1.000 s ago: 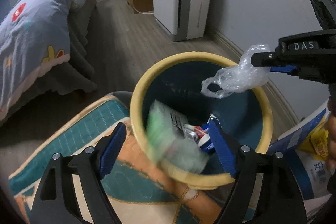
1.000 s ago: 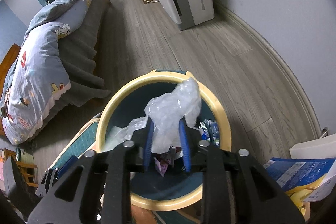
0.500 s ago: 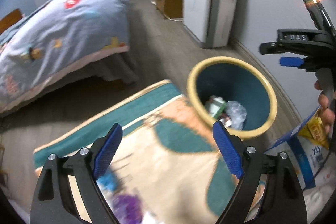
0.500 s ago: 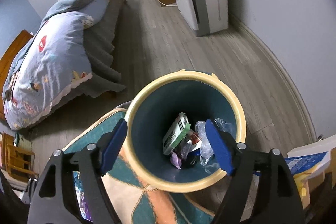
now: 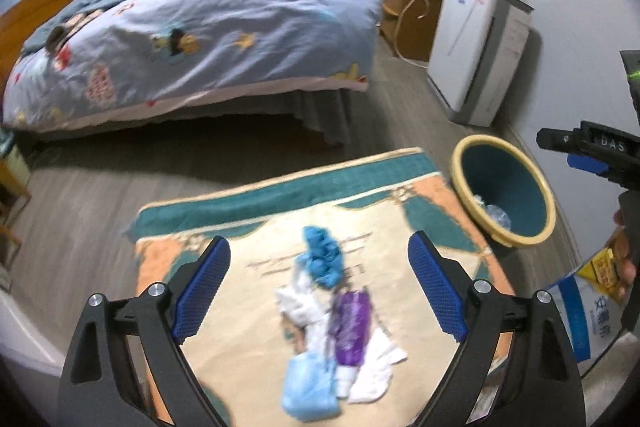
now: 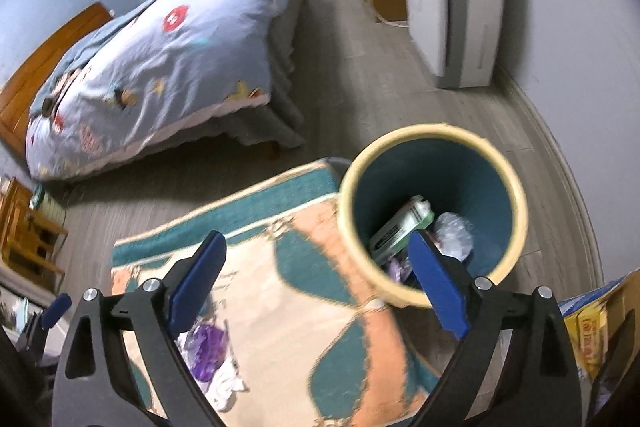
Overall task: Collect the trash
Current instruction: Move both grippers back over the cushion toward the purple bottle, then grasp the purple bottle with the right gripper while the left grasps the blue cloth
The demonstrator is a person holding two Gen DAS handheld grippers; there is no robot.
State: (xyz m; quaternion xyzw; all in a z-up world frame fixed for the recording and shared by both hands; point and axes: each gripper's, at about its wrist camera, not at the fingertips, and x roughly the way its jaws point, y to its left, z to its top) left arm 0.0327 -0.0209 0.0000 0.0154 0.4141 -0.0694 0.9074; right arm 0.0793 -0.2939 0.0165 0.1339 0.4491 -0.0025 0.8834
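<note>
Left tongs (image 5: 318,291) spread wide, empty. Below and between their pads, on the rug (image 5: 256,203): a loose pile of trash, with a blue wad (image 5: 322,261) farthest out, a purple wrapper (image 5: 352,327), white tissue (image 5: 376,359) and a pale blue bag (image 5: 306,387) nearest. Off to the right, the bin (image 5: 540,187), already holding scraps.

Right tongs (image 6: 316,287) opening, nothing between the pads. Just beyond the right pad, the same bin with a green packet (image 6: 404,223) and clear plastic (image 6: 454,235) inside.

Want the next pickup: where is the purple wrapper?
In the left wrist view the purple wrapper lies on the rug, among white tissues, below the blue crumpled piece.
</note>
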